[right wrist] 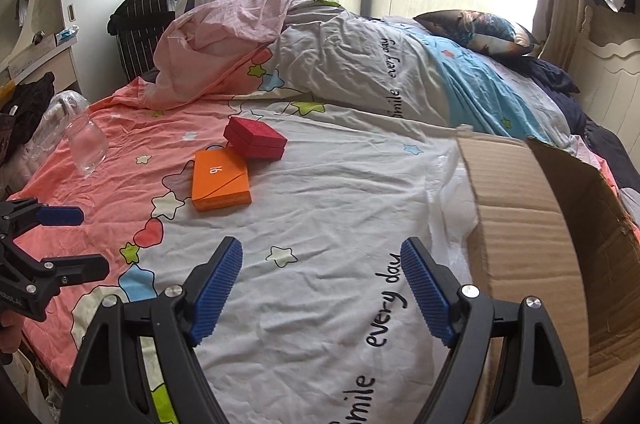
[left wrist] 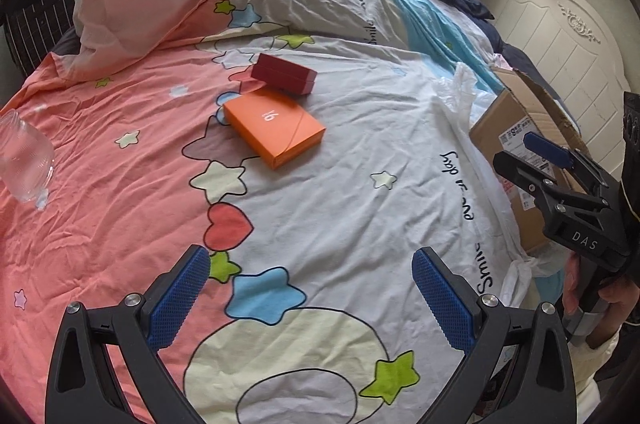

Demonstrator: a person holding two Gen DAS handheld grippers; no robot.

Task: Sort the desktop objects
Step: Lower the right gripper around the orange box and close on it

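Both tongs stand spread and empty: the left gripper (left wrist: 310,298) and right gripper (right wrist: 322,290) hover over the quilt (right wrist: 320,191). At about eleven o'clock from the right gripper, the red box (right wrist: 256,141) overlaps the orange box (right wrist: 220,179), which lies flat. Lifting the red box first seems best, then carrying it to the cardboard carton (right wrist: 532,224) at three o'clock.

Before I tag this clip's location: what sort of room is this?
A bedroom, most likely: a bed with a star-print duvet, a carved white headboard and a pillow.
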